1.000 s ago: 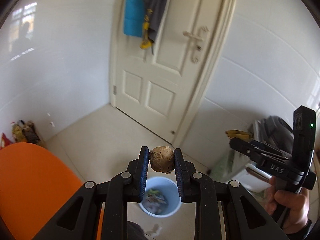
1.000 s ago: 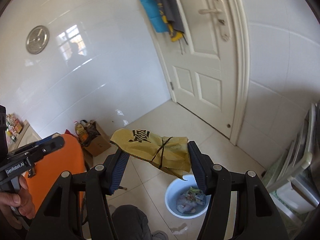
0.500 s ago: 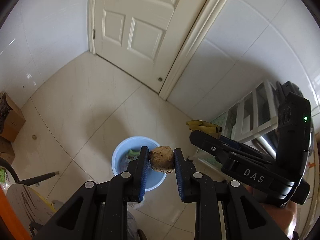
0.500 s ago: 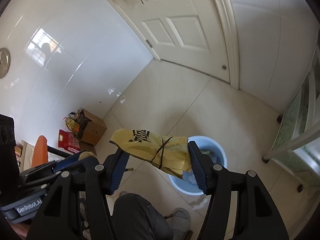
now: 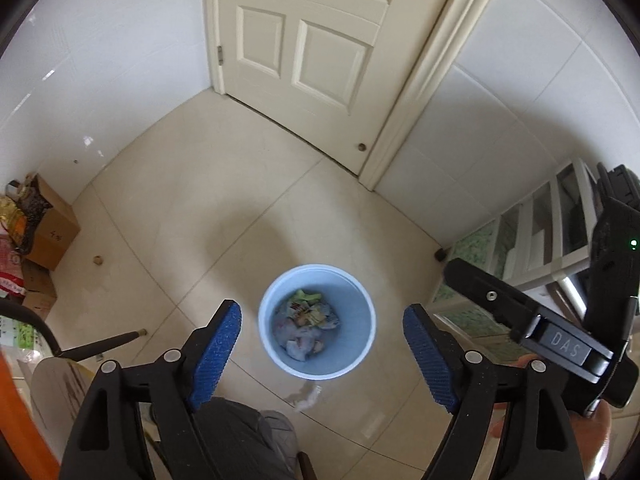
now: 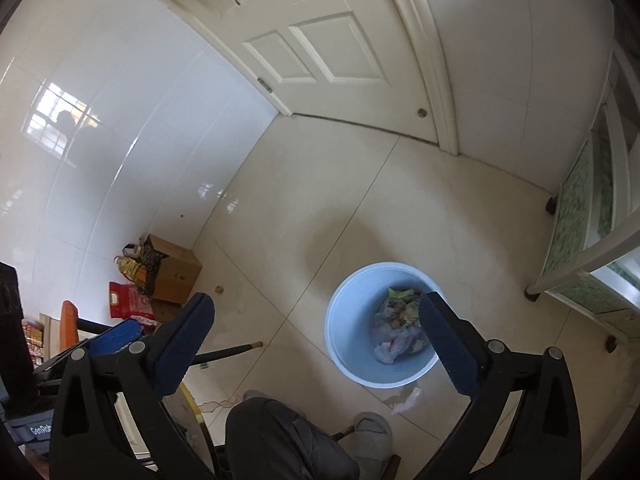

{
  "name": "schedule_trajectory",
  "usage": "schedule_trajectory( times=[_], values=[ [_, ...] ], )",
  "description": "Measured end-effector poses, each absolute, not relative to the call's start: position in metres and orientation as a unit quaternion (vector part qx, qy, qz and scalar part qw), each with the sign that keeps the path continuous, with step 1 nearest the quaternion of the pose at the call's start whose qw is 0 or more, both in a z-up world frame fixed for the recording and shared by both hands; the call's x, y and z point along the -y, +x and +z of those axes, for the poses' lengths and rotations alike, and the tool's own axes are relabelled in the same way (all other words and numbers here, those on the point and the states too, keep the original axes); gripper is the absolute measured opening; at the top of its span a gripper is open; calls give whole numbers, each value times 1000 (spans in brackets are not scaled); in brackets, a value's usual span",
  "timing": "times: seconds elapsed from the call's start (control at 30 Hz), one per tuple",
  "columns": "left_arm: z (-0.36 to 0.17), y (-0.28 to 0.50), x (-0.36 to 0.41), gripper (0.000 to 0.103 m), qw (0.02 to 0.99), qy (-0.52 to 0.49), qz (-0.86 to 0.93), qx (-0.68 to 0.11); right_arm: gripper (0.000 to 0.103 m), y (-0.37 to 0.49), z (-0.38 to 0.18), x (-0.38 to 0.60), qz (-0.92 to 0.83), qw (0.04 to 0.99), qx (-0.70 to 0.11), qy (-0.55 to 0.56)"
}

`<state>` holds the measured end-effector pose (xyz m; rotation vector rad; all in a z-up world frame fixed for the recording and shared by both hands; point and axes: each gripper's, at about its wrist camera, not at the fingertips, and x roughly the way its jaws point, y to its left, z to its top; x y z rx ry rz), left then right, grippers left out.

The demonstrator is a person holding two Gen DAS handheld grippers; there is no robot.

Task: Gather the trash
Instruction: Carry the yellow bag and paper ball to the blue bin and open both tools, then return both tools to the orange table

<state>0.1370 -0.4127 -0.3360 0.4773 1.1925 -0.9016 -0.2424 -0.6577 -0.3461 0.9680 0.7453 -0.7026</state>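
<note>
A light blue bin stands on the tiled floor, with crumpled wrappers and tissue inside. My left gripper hangs right above it. Its jaws are opening and nothing is between the blue pads. In the right wrist view the bin sits low and to the right, its trash partly behind the right finger. My right gripper is also opening wide with nothing between its pads. A small white scrap lies on the floor in front of the bin.
A white door closes the far wall. Cardboard boxes and bags stand at the left wall, a white shelf unit at the right. A person's trouser leg and shoe are below me. A dark stick lies at the left.
Both grippers tipped down over the bin and opened. The brown lump left the left jaws and the yellow wrapper left the right jaws.
</note>
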Motion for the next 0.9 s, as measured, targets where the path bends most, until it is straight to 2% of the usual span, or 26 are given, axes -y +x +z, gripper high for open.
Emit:
schedule_trajectory(
  times=[0.07,0.13,0.47,0.7,0.9],
  values=[
    [-324,129,407,84,724,216,-401,-518,103,-246,-339,656,-335,762,-339,438],
    [-312,117,396,96,740,217,-393,-500,103,-247,-328,651,-336,767,-332,434],
    [-239,81,310,97,802,171,-380,-429,103,-219,-261,608,-317,809,-320,378],
    [-178,62,195,101,846,113,-358,-377,103,-174,-198,550,-270,857,-302,319],
    [-146,49,95,102,886,77,-310,-336,103,-121,-159,493,-213,891,-296,271]
  ],
)
